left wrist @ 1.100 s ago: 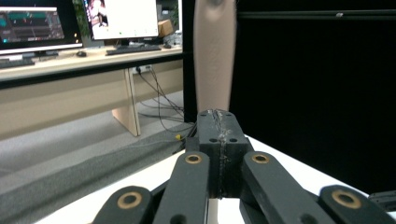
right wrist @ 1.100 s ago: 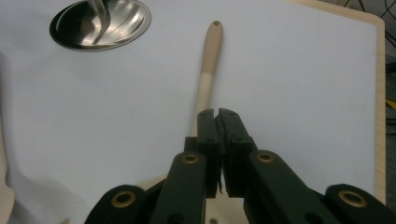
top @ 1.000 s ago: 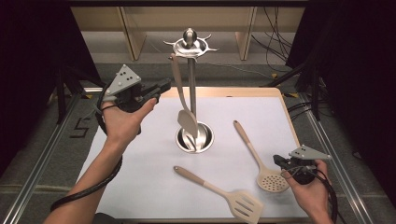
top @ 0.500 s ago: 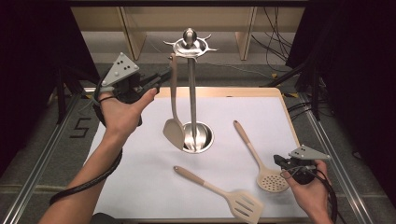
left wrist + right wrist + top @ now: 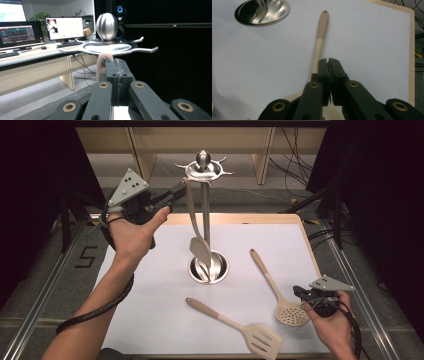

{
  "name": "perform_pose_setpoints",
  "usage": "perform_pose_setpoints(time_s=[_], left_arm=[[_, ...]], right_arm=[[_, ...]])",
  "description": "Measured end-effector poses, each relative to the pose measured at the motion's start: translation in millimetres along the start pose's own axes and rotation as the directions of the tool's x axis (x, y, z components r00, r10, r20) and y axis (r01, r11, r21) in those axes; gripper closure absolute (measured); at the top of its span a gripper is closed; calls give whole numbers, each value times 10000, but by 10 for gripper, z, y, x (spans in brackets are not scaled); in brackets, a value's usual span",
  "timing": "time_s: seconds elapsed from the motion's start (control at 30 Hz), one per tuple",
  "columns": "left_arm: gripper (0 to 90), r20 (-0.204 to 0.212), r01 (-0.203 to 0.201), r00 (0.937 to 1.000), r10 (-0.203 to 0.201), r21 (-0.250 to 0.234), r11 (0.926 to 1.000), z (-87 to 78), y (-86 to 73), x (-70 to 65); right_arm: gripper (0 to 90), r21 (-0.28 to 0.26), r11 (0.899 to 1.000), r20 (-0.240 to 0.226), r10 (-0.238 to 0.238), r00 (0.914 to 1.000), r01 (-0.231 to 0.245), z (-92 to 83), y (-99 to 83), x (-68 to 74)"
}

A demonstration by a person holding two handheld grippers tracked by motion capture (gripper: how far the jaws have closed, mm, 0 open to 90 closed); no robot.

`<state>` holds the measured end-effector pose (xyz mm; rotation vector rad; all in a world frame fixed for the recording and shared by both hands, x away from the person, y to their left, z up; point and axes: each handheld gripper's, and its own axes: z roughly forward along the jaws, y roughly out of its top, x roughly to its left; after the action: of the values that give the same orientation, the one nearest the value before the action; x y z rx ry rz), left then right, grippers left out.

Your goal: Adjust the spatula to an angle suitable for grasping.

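Observation:
A steel utensil stand rises from a round base on the white mat. A beige utensil hangs down along the post, its handle top at the hook crown. My left gripper is shut, its tips right against that handle's top. In the left gripper view the handle stands just beside the closed tips, below the crown; nothing shows between the jaws. My right gripper is shut low over a skimmer, whose handle runs out from under the tips.
A slotted turner lies at the mat's front, handle pointing to the back left. The stand's base shows at the upper left of the right gripper view. Metal rails run along both sides of the table.
My left gripper has risen along the hanging utensil's handle. The utensil's blade swung left and has come back to the post. The right hand has stayed put.

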<state>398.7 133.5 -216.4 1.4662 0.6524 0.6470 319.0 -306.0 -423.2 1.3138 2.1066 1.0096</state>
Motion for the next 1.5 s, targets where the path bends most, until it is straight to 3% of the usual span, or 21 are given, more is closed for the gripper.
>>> perform_pose_setpoints(time_s=[0.03, 0.2, 0.37, 0.43, 0.53, 0.63, 0.97, 1.07, 1.1, 1.27, 1.43, 1.47, 1.5], left_arm=[[895, -23, 97, 9999, -98, -18, 10000, 1, 11, -2], [895, -80, -167, 9998, 167, -14, 9999, 5, 58, -4], [896, -224, -20, 9997, 20, 2, 10000, 25, 47, 0], [895, -343, -190, 9992, 191, 24, 9998, 22, 52, 23], [895, -439, -189, 9989, 192, 68, 9998, 19, 52, 59], [895, -593, -115, 9982, 119, 71, 9999, 34, 43, 108], [895, -919, 70, 9958, -58, 121, 9999, 104, 23, 202], [895, -933, 90, 9956, -76, 143, 9999, 116, 29, 228], [895, -956, 75, 9954, -59, 172, 9998, 118, 31, 235], [893, -932, 134, 9956, -119, 162, 9998, 110, 24, 240], [759, -956, 348, 9949, -327, 210, 9992, 21, -34, 226], [759, -954, 362, 9949, -342, 190, 9992, -27, -55, 217], [734, -954, 373, 9948, -357, 153, 9992, -66, -70, 212]], right_arm=[[886, -5, 10000, 10, -5, 10000, 5, -1, 1, -2], [884, -31, 10000, 57, -56, 10000, 56, -7, 1, -10], [881, -89, 9999, 51, -62, 10000, 62, -5, -1, -10], [880, -185, 9995, 144, -234, 9996, 237, 2, -1, -25], [880, -58, 10000, 79, -42, 10000, 42, -4, -1, -11], [880, -167, 9997, 168, -194, 9997, 197, 0, 0, -23], [876, -32, 9999, 34, 110, 9999, -110, 3, -1, -12], [874, -61, 10000, 7, 59, 10000, -59, 9, 2, -19], [874, -145, 9996, -31, -223, 9997, 223, 16, 5, -47], [855, -145, 9999, 48, 21, 10000, -20, 12, -2, -20], [815, -47, 10000, 26, 80, 10000, -80, 2, 1, -4], [803, -129, 9999, 47, -41, 10000, 41, 2, 5, -4], [791, -267, 9986, 190, -452, 9988, 457, 1, 10, -22]])
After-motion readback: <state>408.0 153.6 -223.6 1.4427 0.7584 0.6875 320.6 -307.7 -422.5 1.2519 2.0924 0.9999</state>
